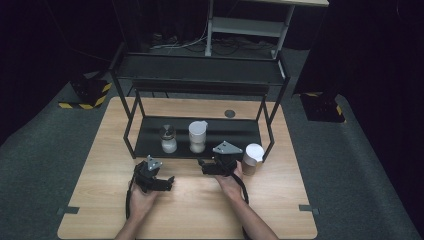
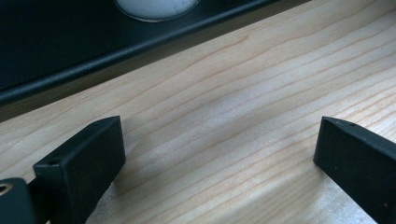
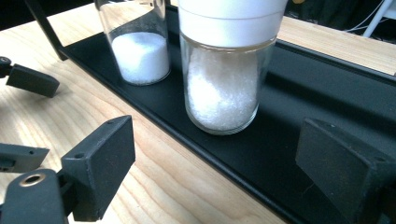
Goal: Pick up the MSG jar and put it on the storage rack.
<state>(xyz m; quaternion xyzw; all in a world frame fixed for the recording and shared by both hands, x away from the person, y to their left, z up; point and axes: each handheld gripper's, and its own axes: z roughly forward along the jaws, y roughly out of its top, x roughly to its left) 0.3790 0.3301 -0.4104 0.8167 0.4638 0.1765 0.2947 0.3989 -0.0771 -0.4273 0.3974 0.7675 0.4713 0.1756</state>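
Jar [image 3: 222,70] of white grains, white-capped, upright before the right gripper [image 3: 215,163], jaws wide, empty.

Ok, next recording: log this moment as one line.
left gripper: open, empty, over table | right gripper: open, empty, facing white-lidded jar on black shelf | second jar beside it

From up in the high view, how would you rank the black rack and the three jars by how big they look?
1. black rack
2. white-capped jar on the rack
3. silver-topped jar and the jar on the table: these two look alike, so I won't rank them.
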